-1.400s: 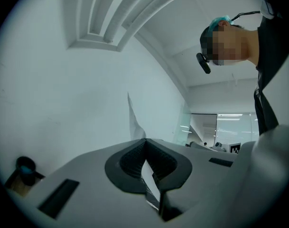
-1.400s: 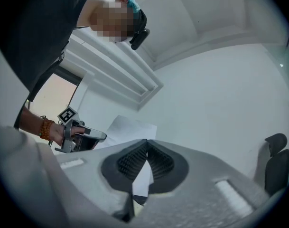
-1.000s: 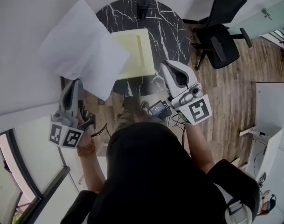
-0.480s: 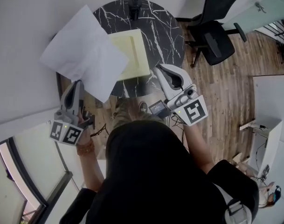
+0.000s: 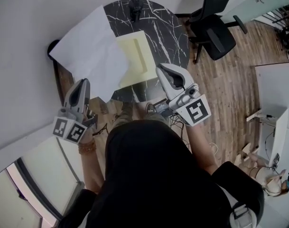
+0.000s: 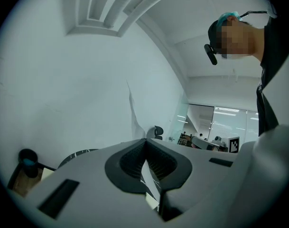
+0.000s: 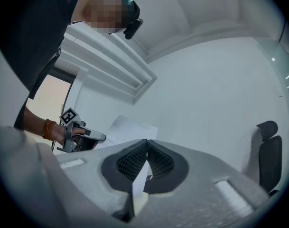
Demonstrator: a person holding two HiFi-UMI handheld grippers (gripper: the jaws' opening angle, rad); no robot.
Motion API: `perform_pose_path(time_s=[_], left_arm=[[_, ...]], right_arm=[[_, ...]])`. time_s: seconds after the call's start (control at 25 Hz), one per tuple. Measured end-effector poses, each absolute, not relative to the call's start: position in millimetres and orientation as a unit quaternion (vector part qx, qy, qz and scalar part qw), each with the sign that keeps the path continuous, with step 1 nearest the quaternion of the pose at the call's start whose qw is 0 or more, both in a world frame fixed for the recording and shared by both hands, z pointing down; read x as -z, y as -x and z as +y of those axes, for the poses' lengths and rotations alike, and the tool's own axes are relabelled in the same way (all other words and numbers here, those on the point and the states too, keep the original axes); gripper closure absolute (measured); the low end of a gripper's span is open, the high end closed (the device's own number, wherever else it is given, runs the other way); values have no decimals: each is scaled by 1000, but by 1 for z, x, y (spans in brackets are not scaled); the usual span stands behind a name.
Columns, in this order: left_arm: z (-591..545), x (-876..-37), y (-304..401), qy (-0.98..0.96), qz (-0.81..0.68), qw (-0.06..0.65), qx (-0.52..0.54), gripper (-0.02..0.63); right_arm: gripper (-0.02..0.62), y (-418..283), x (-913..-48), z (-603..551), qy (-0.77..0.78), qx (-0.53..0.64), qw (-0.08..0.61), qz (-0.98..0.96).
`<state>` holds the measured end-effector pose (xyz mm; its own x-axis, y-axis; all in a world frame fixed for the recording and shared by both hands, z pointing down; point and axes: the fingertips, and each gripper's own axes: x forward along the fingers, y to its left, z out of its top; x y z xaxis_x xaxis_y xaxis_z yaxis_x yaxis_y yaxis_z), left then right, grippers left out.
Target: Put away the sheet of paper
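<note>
The white sheet of paper hangs in the air over the left rim of the round black marble table. My left gripper is shut on its near corner, and in the left gripper view the sheet rises edge-on from the shut jaws. A pale yellow folder lies on the table, its left part covered by the sheet. My right gripper is at the folder's near right corner. In the right gripper view a thin pale flap is pinched between the shut jaws.
A black office chair stands on the wood floor to the right of the table. A small black object sits at the table's far edge. A white desk is at the far right. White walls close in on the left.
The sheet has swung right and now overlaps the folder's left side. My left gripper has shifted slightly with it. The right gripper has stayed at the folder's corner.
</note>
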<state>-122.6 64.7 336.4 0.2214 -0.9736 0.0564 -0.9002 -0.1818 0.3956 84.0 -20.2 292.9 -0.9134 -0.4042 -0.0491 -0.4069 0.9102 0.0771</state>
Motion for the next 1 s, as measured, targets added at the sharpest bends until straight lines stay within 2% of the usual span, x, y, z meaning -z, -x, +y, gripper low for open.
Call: perform_pose_path(time_s=[0.48,1.0], left_arm=[[45,-378,191,-789,-567,217,101,592],[13,-467,206,-805,-519,285,46,592]], right_arm=[[597,-21,-298,-35,255,-43,-16,966],[597,-29,-322,-63,315,-36,-42,947]])
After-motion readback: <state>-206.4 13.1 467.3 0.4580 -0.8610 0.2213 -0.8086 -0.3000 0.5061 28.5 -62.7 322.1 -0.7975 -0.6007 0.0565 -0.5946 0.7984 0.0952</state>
